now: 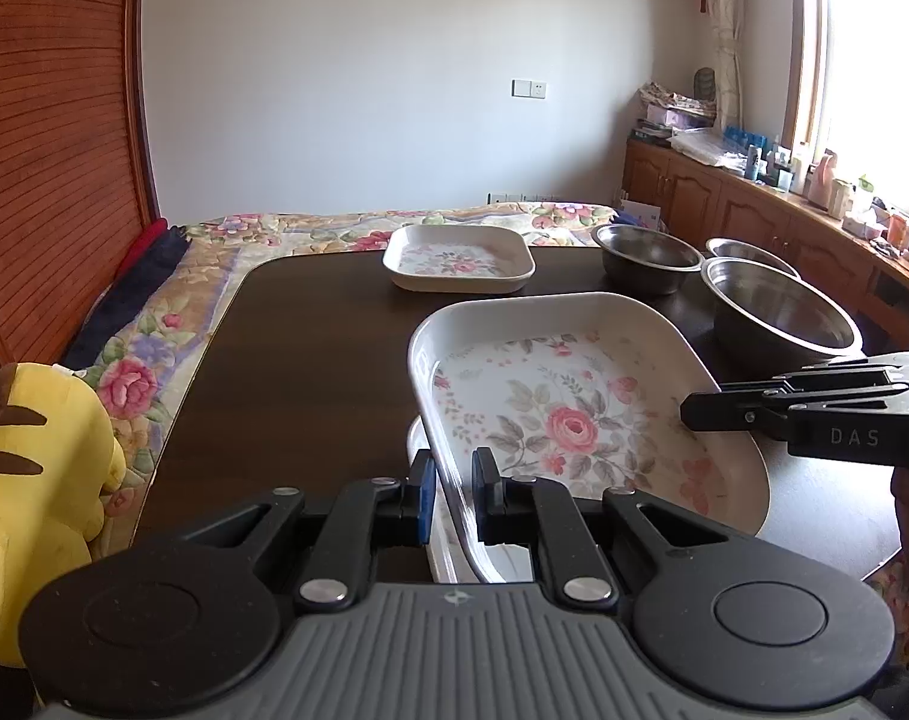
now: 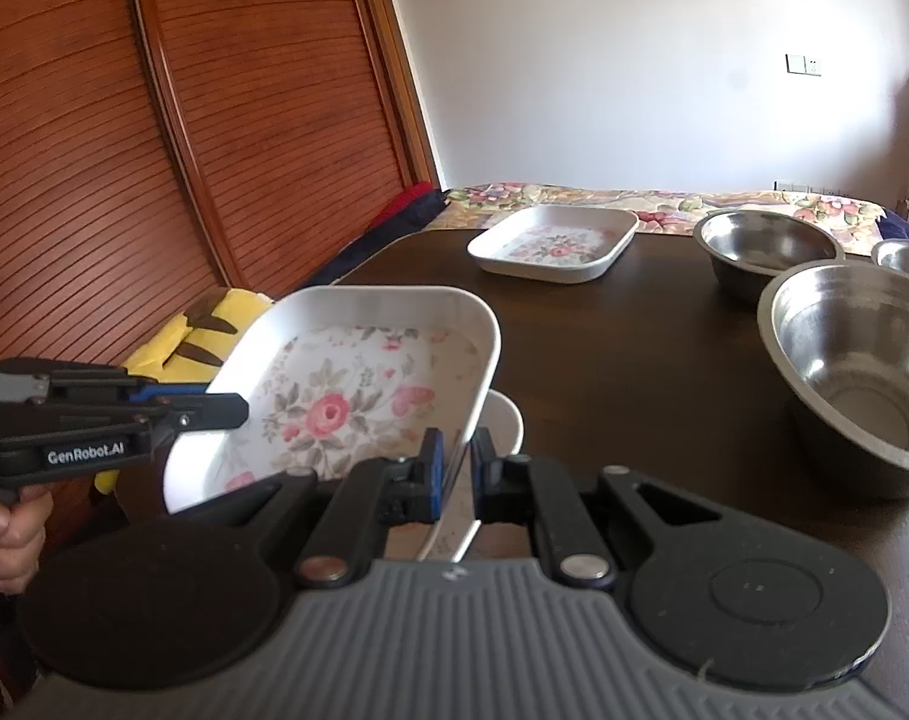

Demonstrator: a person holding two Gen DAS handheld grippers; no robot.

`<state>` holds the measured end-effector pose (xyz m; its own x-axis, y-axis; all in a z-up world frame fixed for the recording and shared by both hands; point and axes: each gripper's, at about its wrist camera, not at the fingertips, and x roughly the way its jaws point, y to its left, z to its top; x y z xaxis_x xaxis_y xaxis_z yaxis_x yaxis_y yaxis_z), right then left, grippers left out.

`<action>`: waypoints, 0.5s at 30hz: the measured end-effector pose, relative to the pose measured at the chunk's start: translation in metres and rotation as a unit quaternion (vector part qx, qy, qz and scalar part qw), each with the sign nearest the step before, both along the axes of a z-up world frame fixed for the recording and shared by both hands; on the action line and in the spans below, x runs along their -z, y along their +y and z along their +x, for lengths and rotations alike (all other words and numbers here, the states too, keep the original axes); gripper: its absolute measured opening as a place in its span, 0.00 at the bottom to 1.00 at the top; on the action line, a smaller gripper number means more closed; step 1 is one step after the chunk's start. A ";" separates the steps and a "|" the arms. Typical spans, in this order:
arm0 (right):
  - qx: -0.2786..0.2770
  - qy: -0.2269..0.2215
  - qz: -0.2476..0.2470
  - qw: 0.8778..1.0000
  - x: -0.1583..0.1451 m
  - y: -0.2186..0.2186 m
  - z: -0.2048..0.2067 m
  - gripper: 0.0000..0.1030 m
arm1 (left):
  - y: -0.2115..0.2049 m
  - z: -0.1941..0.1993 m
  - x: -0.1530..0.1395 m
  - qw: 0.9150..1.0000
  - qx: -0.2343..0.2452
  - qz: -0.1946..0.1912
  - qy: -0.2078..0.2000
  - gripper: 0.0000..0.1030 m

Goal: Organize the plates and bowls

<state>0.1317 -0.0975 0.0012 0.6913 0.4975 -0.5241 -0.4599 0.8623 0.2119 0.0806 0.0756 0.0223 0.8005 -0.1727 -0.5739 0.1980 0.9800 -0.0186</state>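
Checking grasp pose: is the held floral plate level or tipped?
Tipped. The floral plate is gripped at opposite rims by both grippers, left and right; its far edge sits high above a white dish beneath.

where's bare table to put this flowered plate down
Free: the dark table left of the held plate, running back to the small square plate. Also the strip between that plate and the steel bowls. Crowded: the right side with three bowls, and beneath the held plate, where another white dish sits.

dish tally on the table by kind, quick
Floral plates: 3 — held plate, one beneath it, far one
Steel bowls: 3 —
Total: 6
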 end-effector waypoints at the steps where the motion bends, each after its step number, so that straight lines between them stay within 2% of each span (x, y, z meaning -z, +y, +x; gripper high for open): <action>1: 0.001 0.000 -0.001 1.000 0.000 0.000 -0.001 0.11 | -0.001 -0.001 0.000 1.000 0.000 0.000 0.000 0.13; 15: 0.010 0.007 -0.001 1.000 0.004 -0.003 -0.008 0.11 | -0.011 0.005 0.010 1.000 0.003 0.023 0.016 0.13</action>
<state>0.1236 -0.1004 -0.0026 0.6938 0.4824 -0.5347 -0.4397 0.8718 0.2160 0.0858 0.0642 0.0121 0.7812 -0.1503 -0.6060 0.2045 0.9786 0.0209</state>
